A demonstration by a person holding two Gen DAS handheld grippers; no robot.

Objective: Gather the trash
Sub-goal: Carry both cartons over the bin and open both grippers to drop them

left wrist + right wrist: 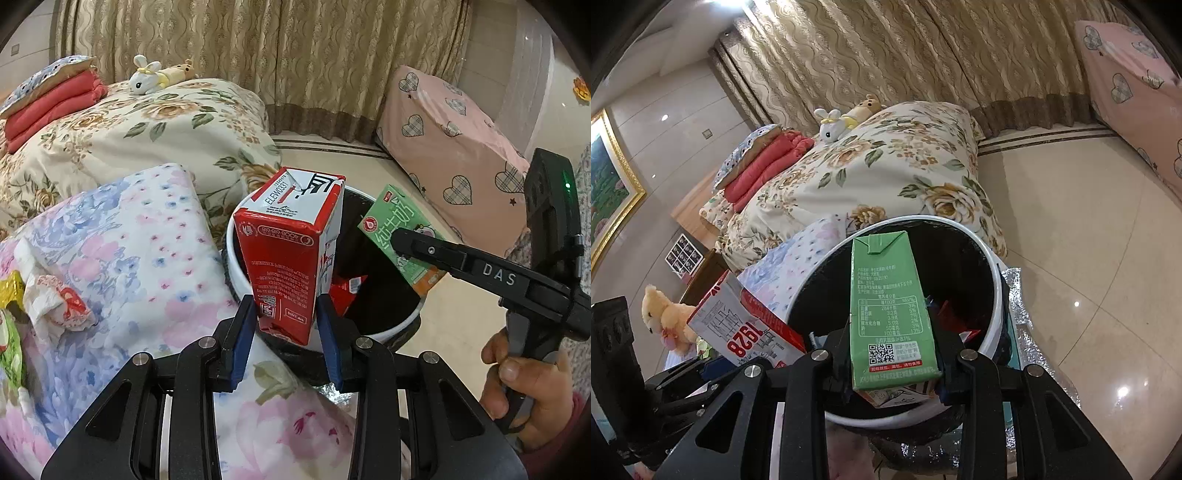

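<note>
Biggest thing here is the white trash bin [236,258] with a black liner, sitting next to the flowery quilt [122,258], some red wrappers already down inside. The left gripper [284,325] has its blue pads clamped on a red milk carton [284,251], held right above the bin's near rim; you can read "ELEW0331" on its top and "1928" on its side [746,332]. The right gripper [892,365] is squeezing a green milk carton [890,310] over the bin opening, with a nutrition table and QR code on it. Its arm says "DAS" [498,275].
</note>
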